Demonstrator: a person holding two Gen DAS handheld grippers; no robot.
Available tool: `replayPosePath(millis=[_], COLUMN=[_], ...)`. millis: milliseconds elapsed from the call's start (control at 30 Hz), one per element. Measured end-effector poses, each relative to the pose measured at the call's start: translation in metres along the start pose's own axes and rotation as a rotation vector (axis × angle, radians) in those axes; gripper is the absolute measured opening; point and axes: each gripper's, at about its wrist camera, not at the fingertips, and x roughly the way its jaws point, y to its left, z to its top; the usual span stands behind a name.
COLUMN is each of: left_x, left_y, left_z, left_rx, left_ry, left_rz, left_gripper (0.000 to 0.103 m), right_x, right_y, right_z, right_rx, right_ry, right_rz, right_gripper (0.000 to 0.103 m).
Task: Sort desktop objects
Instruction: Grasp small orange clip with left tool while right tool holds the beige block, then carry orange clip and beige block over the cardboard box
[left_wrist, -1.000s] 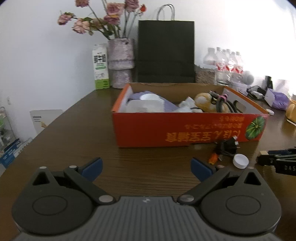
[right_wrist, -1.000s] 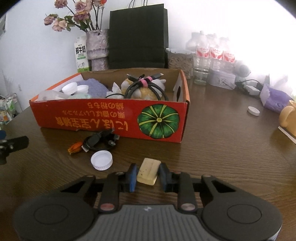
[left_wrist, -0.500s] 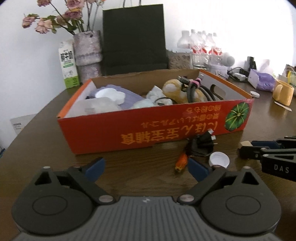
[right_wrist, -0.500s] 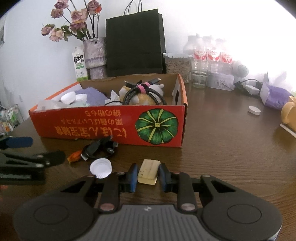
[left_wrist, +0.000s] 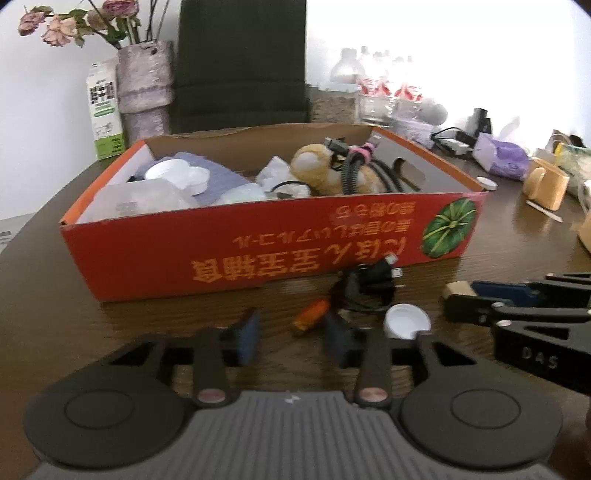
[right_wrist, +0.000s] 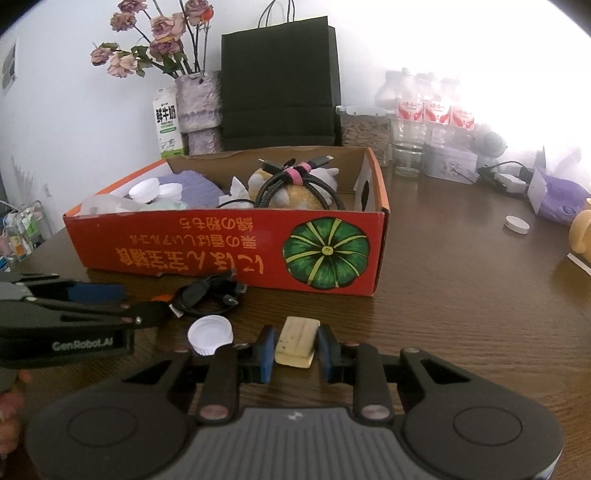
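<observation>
A red cardboard box (left_wrist: 258, 258) (right_wrist: 221, 254) holds a plush toy, cables, white lids and cloth. In front of it lie a black cable bundle (left_wrist: 369, 288) (right_wrist: 207, 293) with an orange plug (left_wrist: 310, 314) (right_wrist: 162, 297) and a white bottle cap (left_wrist: 406, 325) (right_wrist: 210, 334). My left gripper (left_wrist: 291, 338) (right_wrist: 144, 304) is low over the table and its jaws are closing. The orange plug sits at its fingertips, and the pads are not pressing on it. To the right, my right gripper (right_wrist: 295, 347) (left_wrist: 461, 295) is shut on a beige block (right_wrist: 297, 341) (left_wrist: 456, 290).
Behind the box stand a vase of dried flowers (left_wrist: 146, 85), a milk carton (left_wrist: 105, 110), a black paper bag (right_wrist: 280, 85) and water bottles (right_wrist: 428, 110). At the right are a purple pouch (right_wrist: 557, 203), a small white lid (right_wrist: 516, 224) and a yellow mug (left_wrist: 546, 186).
The left gripper has swung right toward the cable and cap, and its jaws have narrowed from wide open. The right gripper has kept still with the beige block.
</observation>
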Motion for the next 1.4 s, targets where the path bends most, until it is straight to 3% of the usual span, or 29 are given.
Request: replayPosePath(millis=[67,200,833,967,1100,1167,1267,1400], left_x=[-0.001,-0.002,-0.017,-0.017,-0.01,-0.006,-0.007,-0.014], left_y=[0.0,0.0,0.012,0.009,0.008,0.009,0.01,0.009], left_z=[-0.001,-0.001,-0.012,-0.011,-0.005,-0.003,-0.004,-0.005], left_rx=[-0.001,-0.006,0.002,0.021,0.022,0.019,0.013,0.016], left_ry=[-0.004,-0.007,-0.015,-0.014,-0.003,-0.002,-0.007,-0.032], left_rz=[-0.022,-0.031,0.013,0.026,0.03,0.021,-0.008,-0.004], left_gripper=[0.016,0.012,0.012,0.028,0.028,0.028,0.014,0.014], right_x=[0.0,0.0,-0.001,-0.001,-0.001,-0.001,-0.001,-0.001], right_y=[0.0,0.001,0.001,0.002,0.003,0.004,0.004,0.004], right_z=[0.0,0.0,0.0,0.0,-0.001,-0.001,-0.001,-0.001], right_rx=[-0.002,-0.003,-0.002,-0.002,-0.007,-0.007,-0.007,-0.008], right_ry=[0.001,0.001,0.001,0.002,0.003,0.003,0.004,0.0], right_rz=[-0.001,-0.002,-0.01,-0.009,-0.011,-0.011,-0.012,-0.007], right_gripper=[0.023,0.023,0.023,0.023,0.023,0.023,0.023,0.022])
